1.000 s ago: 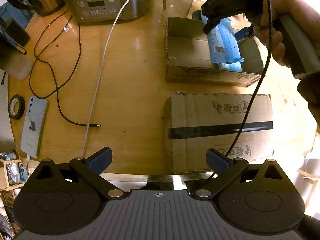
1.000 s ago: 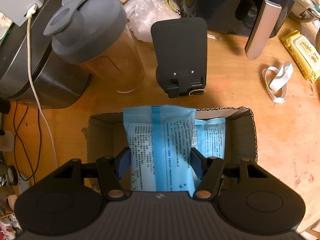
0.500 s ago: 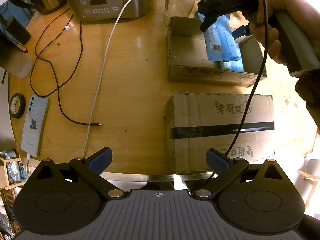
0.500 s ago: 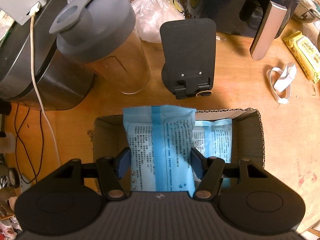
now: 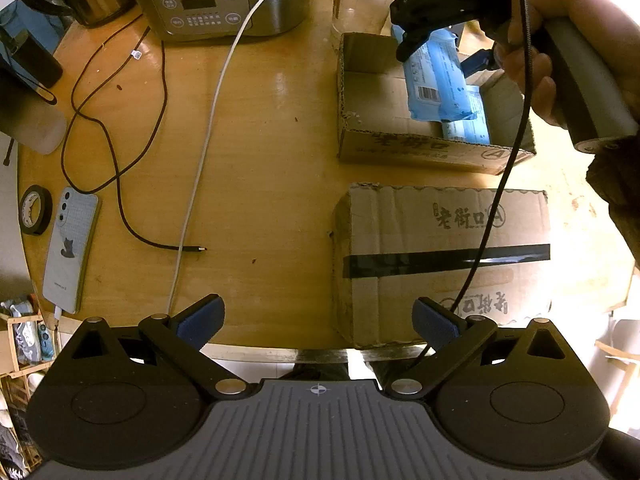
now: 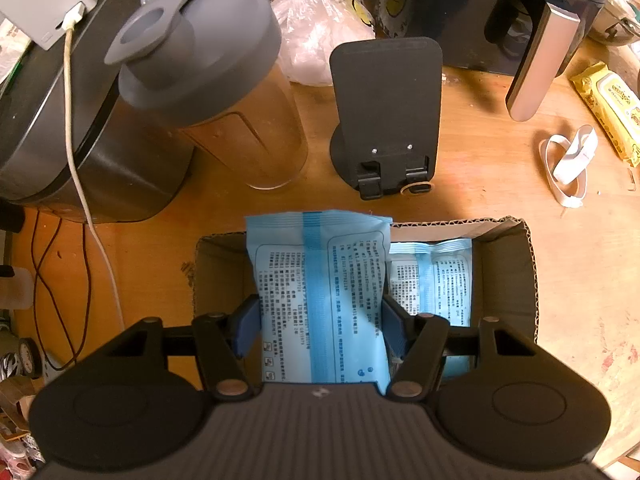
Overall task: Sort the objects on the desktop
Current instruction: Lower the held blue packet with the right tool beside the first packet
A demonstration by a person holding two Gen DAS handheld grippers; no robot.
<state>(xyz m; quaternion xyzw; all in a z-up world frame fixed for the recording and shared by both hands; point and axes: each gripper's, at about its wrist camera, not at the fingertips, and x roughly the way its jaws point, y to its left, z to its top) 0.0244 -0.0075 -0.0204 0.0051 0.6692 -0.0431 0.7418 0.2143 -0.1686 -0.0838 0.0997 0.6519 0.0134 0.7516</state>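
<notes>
— Pinching a blue packet point(image 6: 324, 300), is that what the right gripper point(image 6: 318, 326) is doing?
— Yes. Its blue pads are pressing on the packet's two long edges, so the jaws are standing partly closed around it, with the packet hanging nose-down over the open cardboard box point(image 6: 528, 280).
— Is anything lying in that box?
— A second blue packet point(image 6: 432, 280) is lying inside, just beside the gripped one, towards the right wall.
— And the left gripper point(image 5: 318, 320)?
— It is pointing down at the wooden table point(image 5: 260, 140) with its jaws spread wide and nothing sitting between the pads. The near table edge is showing between them.
— What is sitting further out?
— In the left wrist view a closed box point(image 5: 440, 256) with a black tape stripe is resting just in front of the open one, and a hand point(image 5: 560, 40) is gripping the right tool's handle above the open box. A black cable point(image 5: 116, 168) and a white cable point(image 5: 208, 120) are trailing across the table, and a phone point(image 5: 70, 248) is lying near the left edge beside a roll of tape point(image 5: 35, 210).
— And behind the open box?
— A bottle with a grey lid point(image 6: 208, 80) and a black stand point(image 6: 386, 120) are standing there, well apart from the gripped packet.
</notes>
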